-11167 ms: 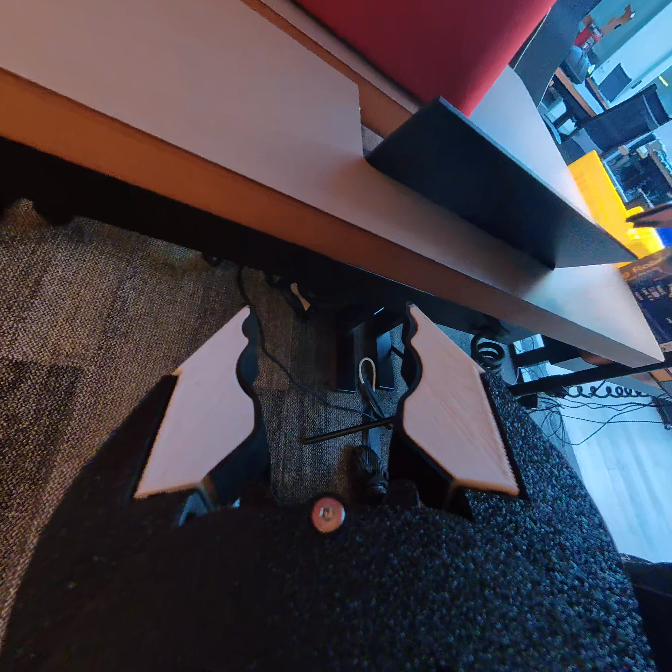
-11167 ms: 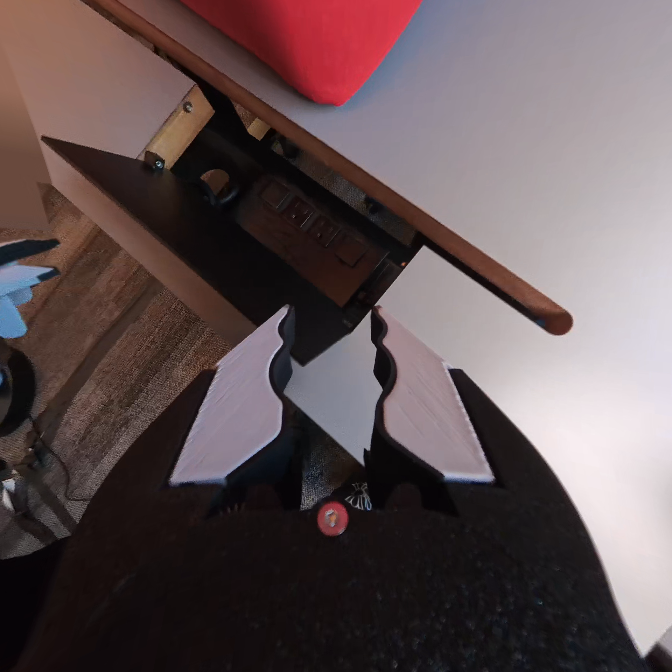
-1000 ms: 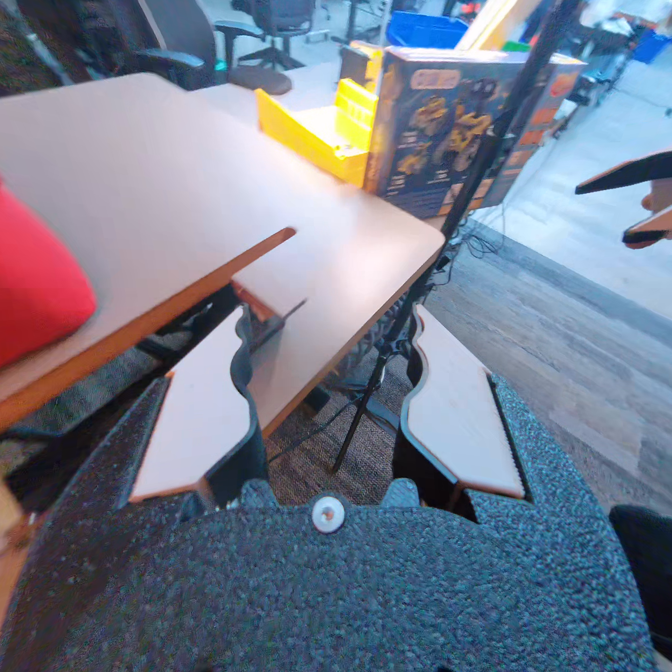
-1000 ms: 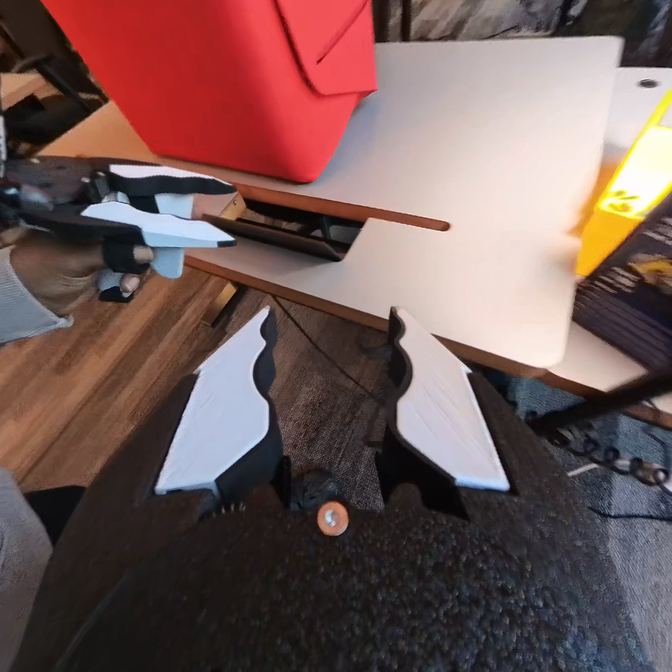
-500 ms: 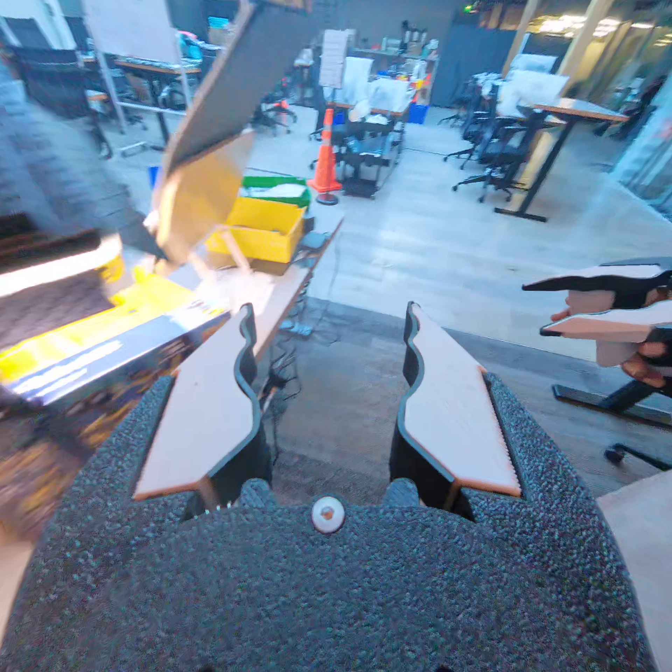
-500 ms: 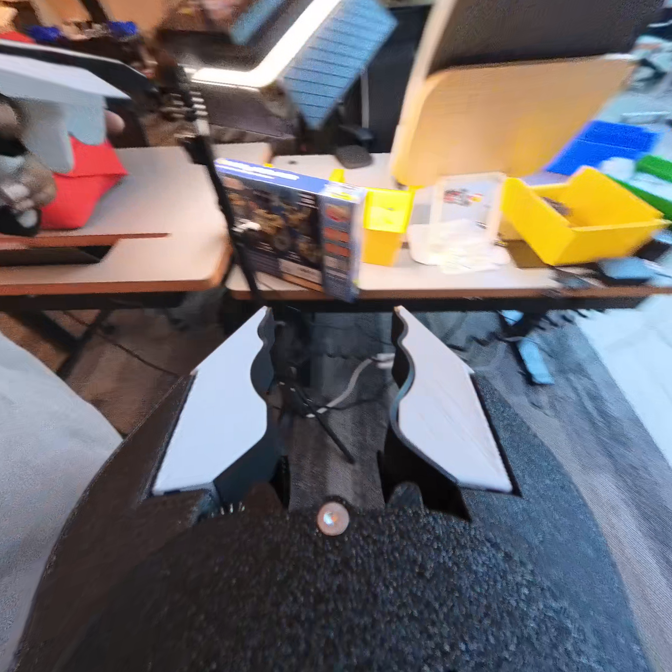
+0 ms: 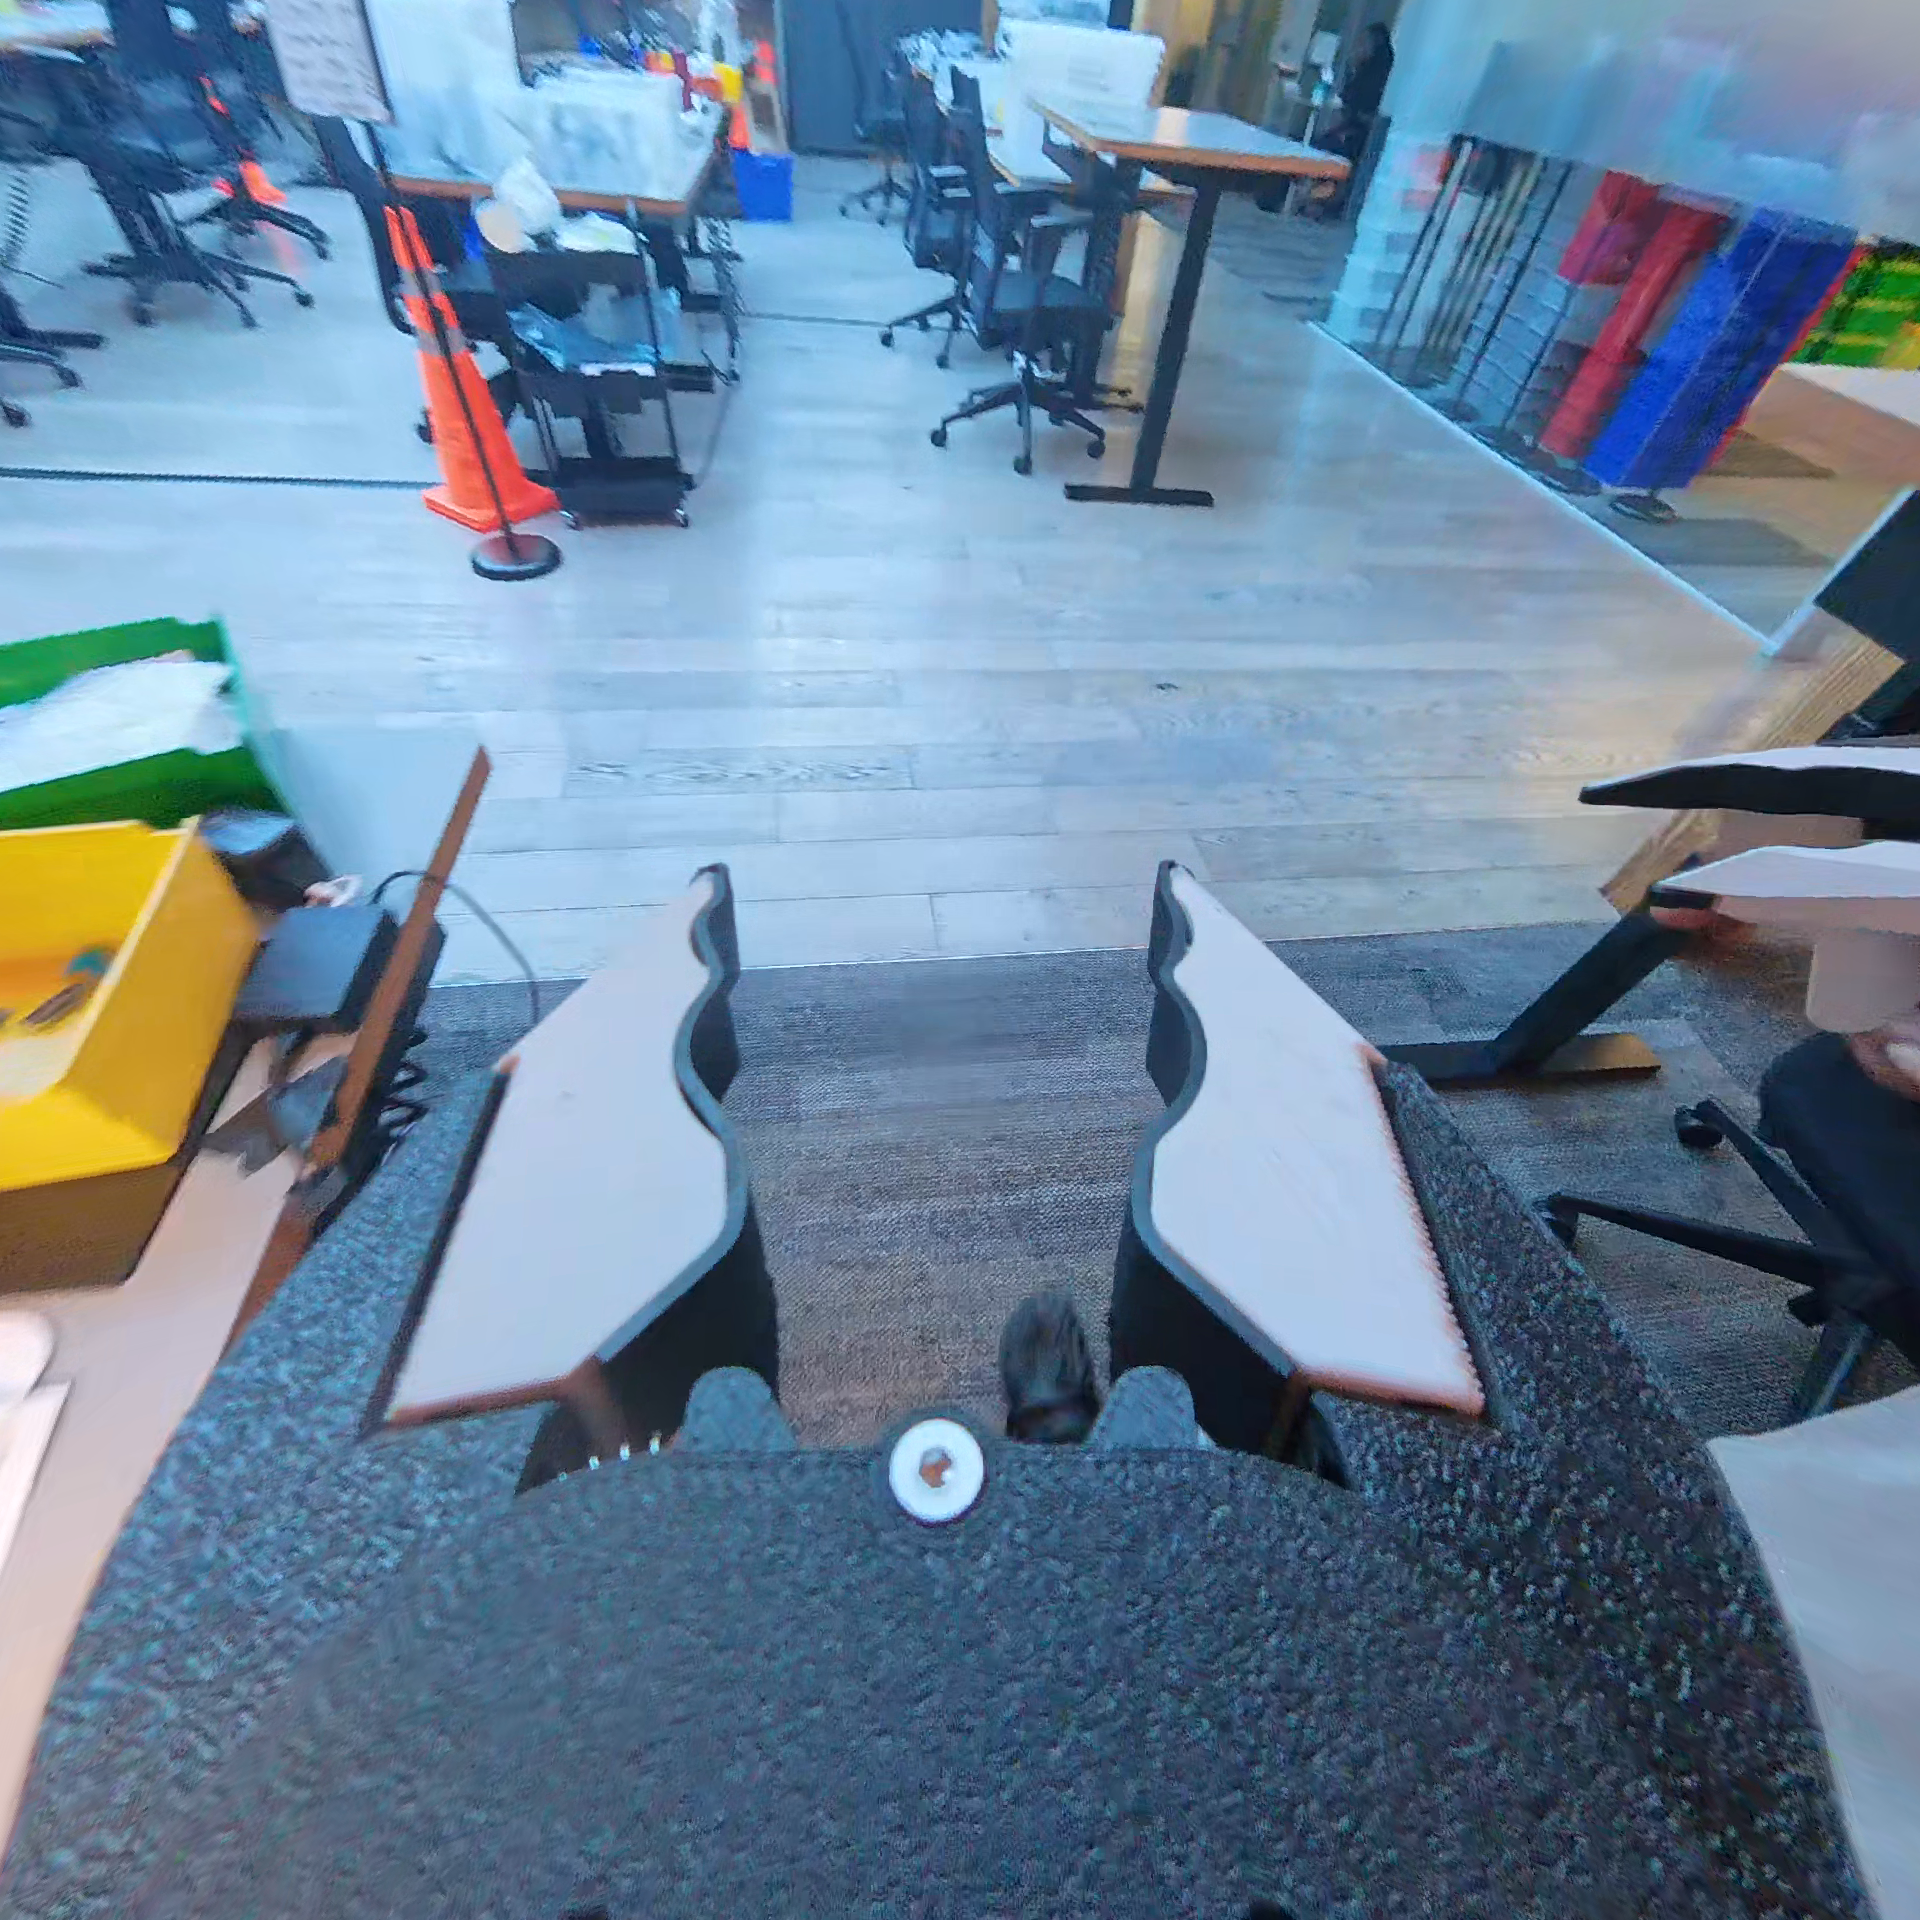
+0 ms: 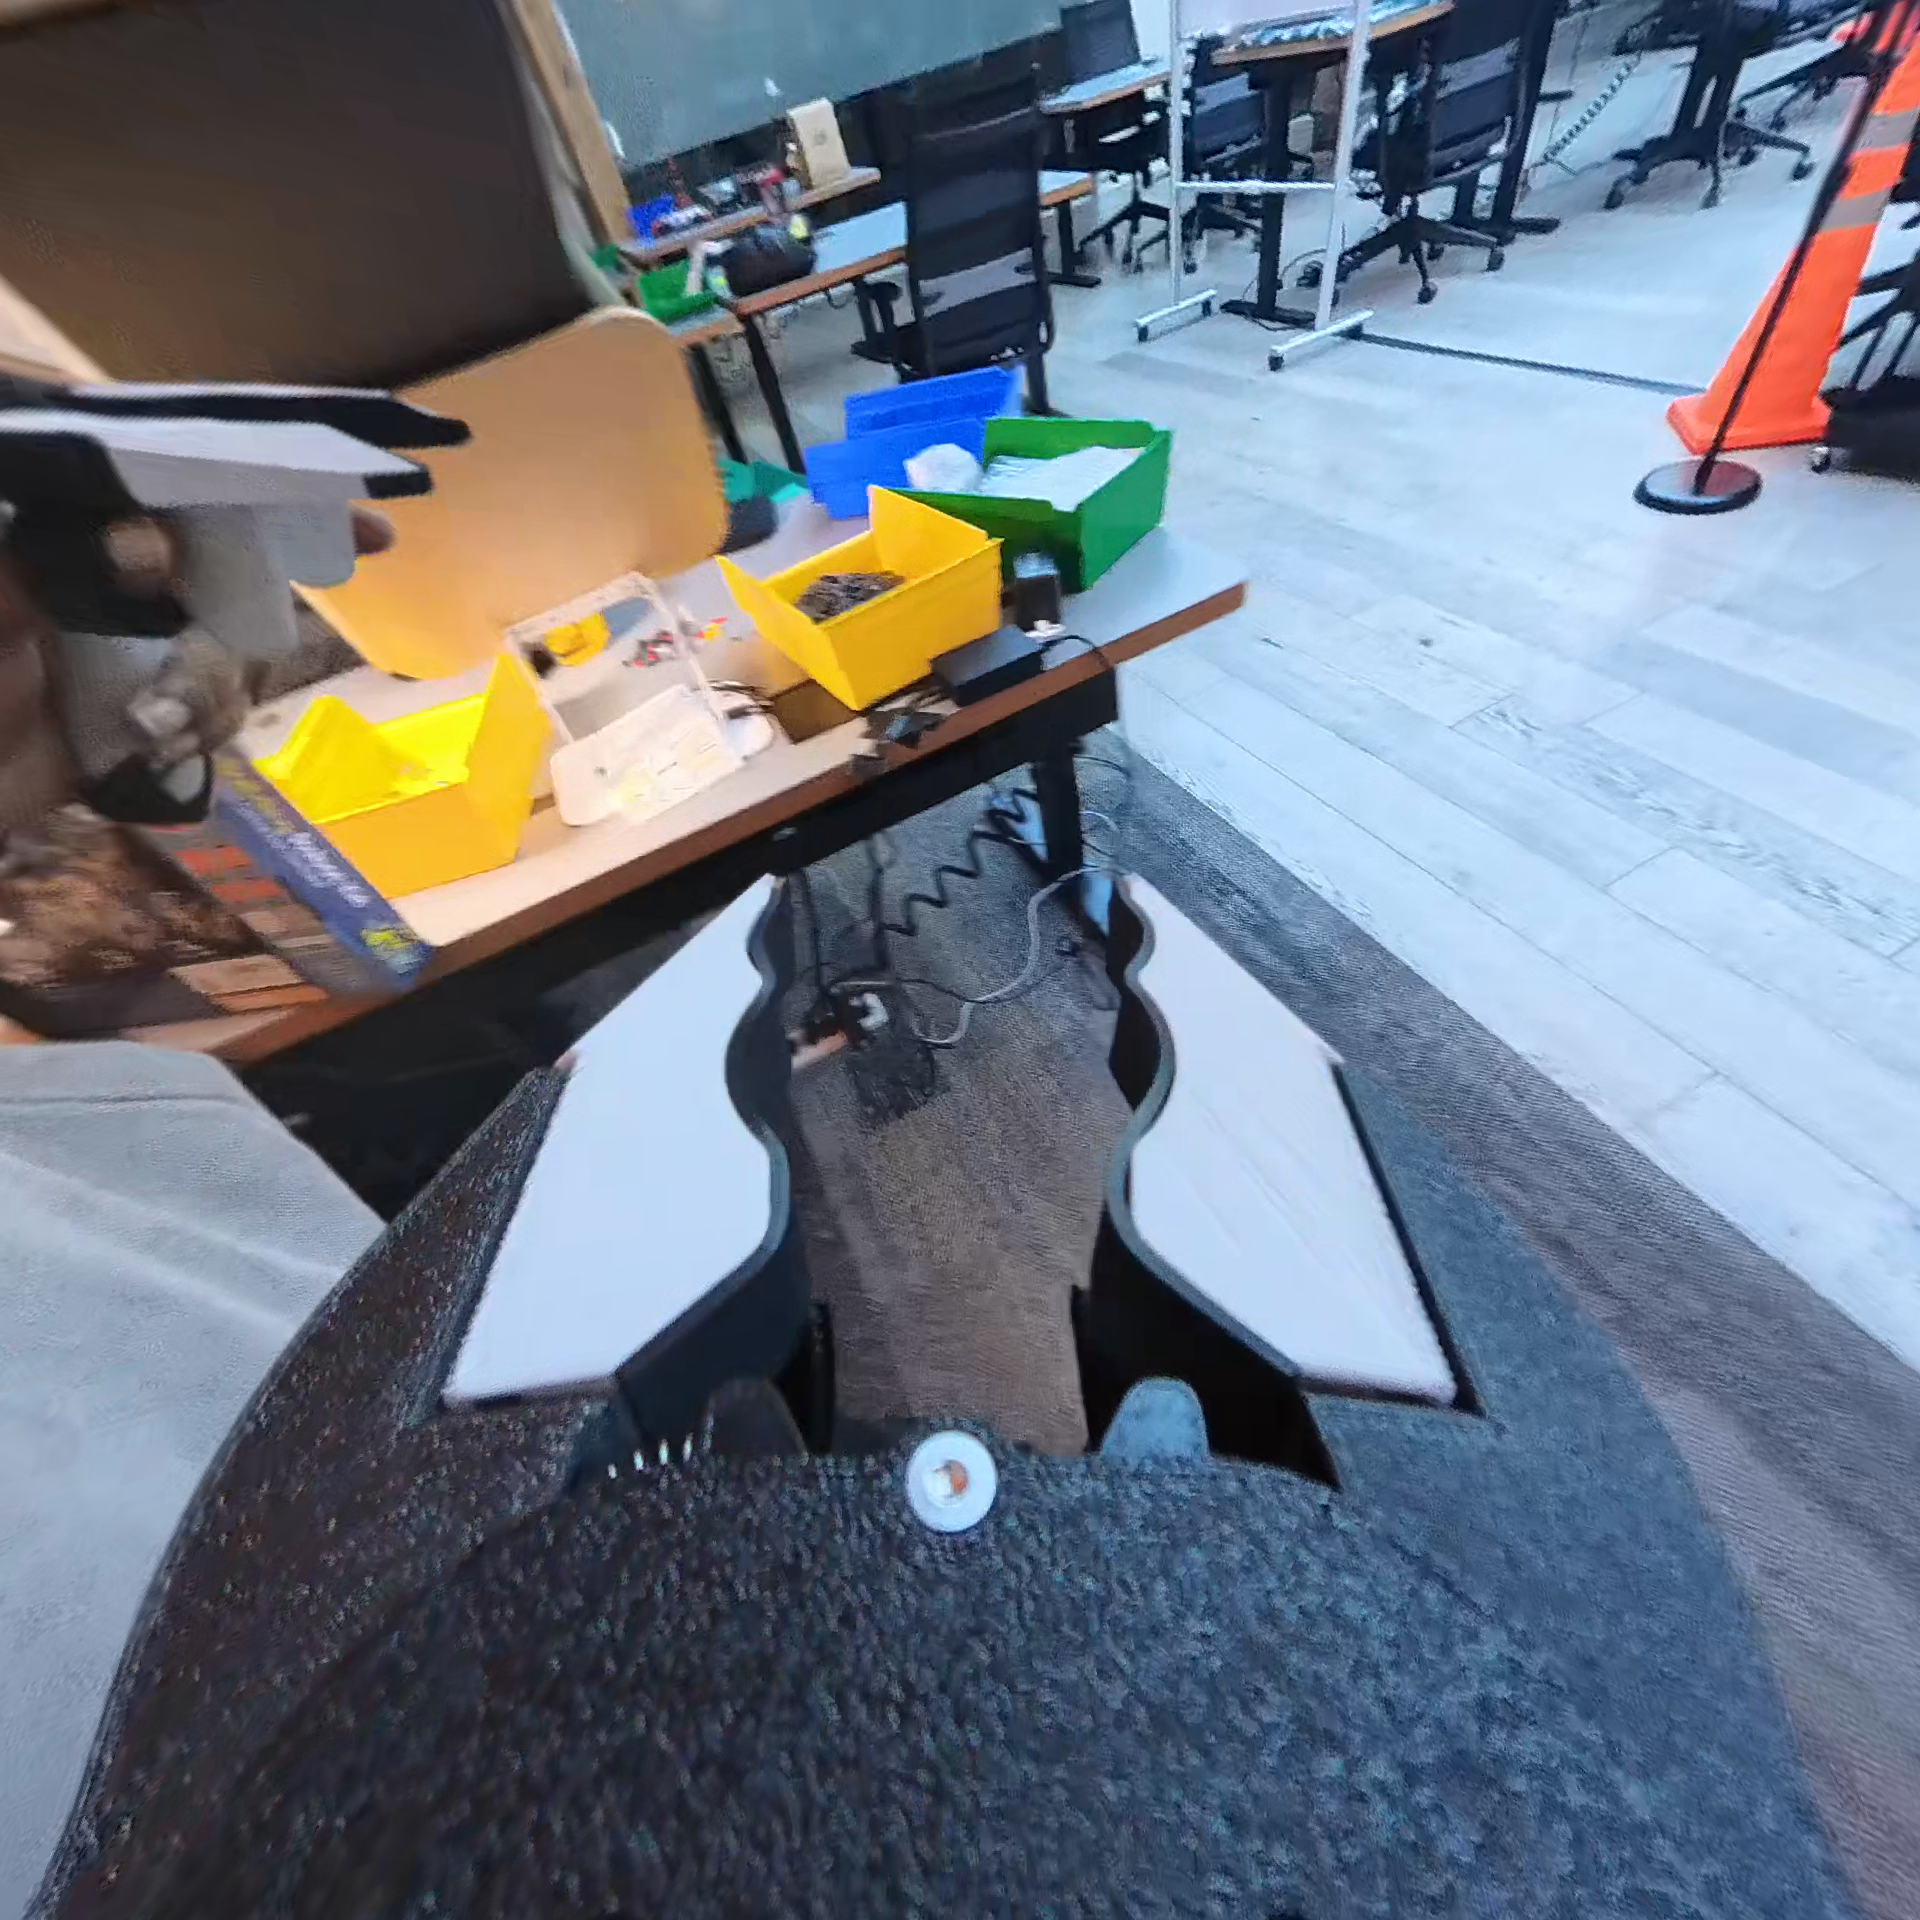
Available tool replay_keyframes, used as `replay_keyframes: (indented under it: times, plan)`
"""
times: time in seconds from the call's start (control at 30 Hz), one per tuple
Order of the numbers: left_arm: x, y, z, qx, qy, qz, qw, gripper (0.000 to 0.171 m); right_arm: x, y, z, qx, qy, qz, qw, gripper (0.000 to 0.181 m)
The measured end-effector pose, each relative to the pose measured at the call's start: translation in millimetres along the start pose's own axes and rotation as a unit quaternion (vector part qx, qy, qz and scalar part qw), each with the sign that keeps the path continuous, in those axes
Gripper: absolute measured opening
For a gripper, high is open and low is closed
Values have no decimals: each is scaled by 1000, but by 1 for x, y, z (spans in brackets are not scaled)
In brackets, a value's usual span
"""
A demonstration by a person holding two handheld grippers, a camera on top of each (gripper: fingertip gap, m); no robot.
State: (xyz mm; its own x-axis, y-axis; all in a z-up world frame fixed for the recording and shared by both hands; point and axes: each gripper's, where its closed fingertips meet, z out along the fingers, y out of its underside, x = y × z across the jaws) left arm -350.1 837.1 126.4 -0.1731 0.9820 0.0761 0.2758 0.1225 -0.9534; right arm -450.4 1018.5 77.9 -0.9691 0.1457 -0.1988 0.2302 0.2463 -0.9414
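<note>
While held over carpet (image 7: 935, 1122), my left claw (image 7: 943, 883) and right claw (image 8: 940, 904) both gape, empty; yellow bin (image 8: 883, 613) front-left of right.

I am looking into an open-plan office workshop: black wheeled office chairs (image 7: 1013, 312), wood-topped standing desks (image 7: 1184, 145), yellow plastic parts bins (image 8: 883, 613), an orange traffic cone (image 7: 462, 416).
</note>
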Motion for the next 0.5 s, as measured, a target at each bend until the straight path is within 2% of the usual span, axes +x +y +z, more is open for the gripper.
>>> replay_keyframes:
  times: [0.1, 0.2, 0.27, 0.33, 0.43, 0.5]
  plan:
    - [-7, -8, 118, -11, 28, 0, 1000, 80, 89, -3, 25, -29, 28, -35, 999, 59]
    - [-9, -34, 254, -8, 58, -11, 998, 80, 190, -15, 41, -74, 65, -60, 993, 59]
    - [-3, -76, 339, 14, 86, -33, 996, 79, 253, -37, 43, -97, 93, -73, 988, 59]
    - [4, -127, 411, 36, 112, -46, 992, 80, 310, -66, 42, -103, 119, -85, 984, 60]
    - [7, -197, 493, 66, 134, -42, 988, 81, 390, -100, 48, -101, 156, -70, 980, 60]
    - [0, -225, 541, 80, 136, -39, 987, 81, 438, -112, 63, -92, 164, -41, 981, 59]
